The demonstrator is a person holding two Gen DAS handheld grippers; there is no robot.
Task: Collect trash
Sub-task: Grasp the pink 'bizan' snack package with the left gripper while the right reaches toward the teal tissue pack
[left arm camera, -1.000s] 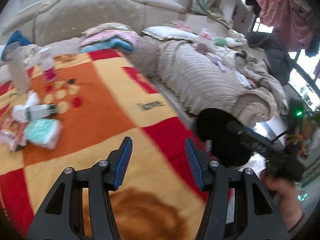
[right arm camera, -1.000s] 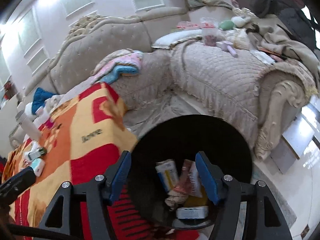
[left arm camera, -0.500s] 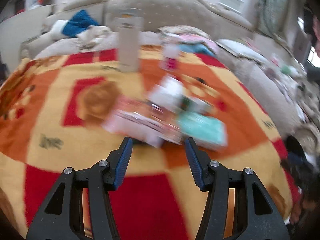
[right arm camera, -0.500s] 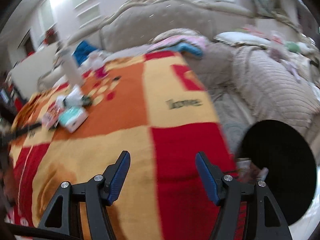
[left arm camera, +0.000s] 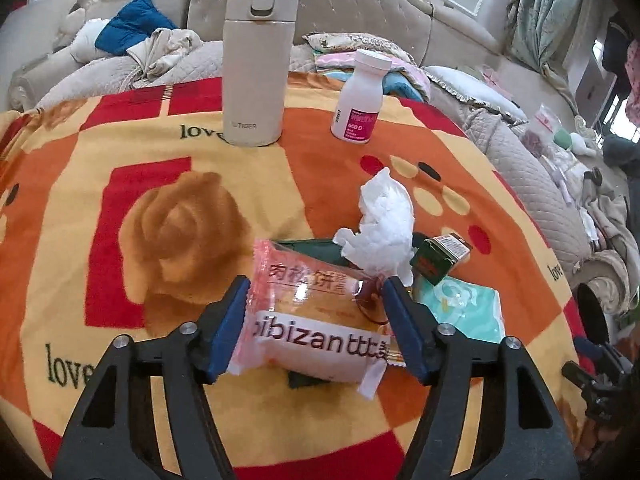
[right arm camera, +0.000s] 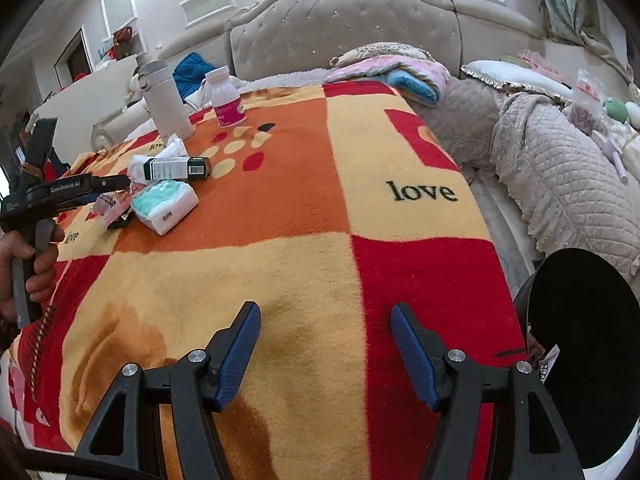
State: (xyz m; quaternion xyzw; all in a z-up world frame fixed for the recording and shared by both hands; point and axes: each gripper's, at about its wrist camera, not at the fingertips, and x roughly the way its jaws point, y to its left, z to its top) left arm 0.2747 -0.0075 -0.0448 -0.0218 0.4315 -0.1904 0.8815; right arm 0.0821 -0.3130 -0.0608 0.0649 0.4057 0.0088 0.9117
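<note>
The left tongs (left arm camera: 316, 320) were low over the desk (left arm camera: 120, 152), which had a red, orange and yellow blanket on it. Their blue pads (left arm camera: 230, 326) were spreading wider, one on each side of a pink snack packet (left arm camera: 316, 316). The packet was shiny and puffy, with a white band and big letters, and it lay flat on top of something dark. Just past it sat a crumpled white tissue (left arm camera: 384, 224), a small dark green box (left arm camera: 438, 258) and a teal and white tissue pack (left arm camera: 464, 308). Farther back stood a white pill bottle (left arm camera: 360, 98) and a tall cream flask (left arm camera: 256, 56). The right tongs (right arm camera: 326, 352) hung spread apart with nothing in them. Beside them on the right was a black trash bin (right arm camera: 580, 352).
</note>
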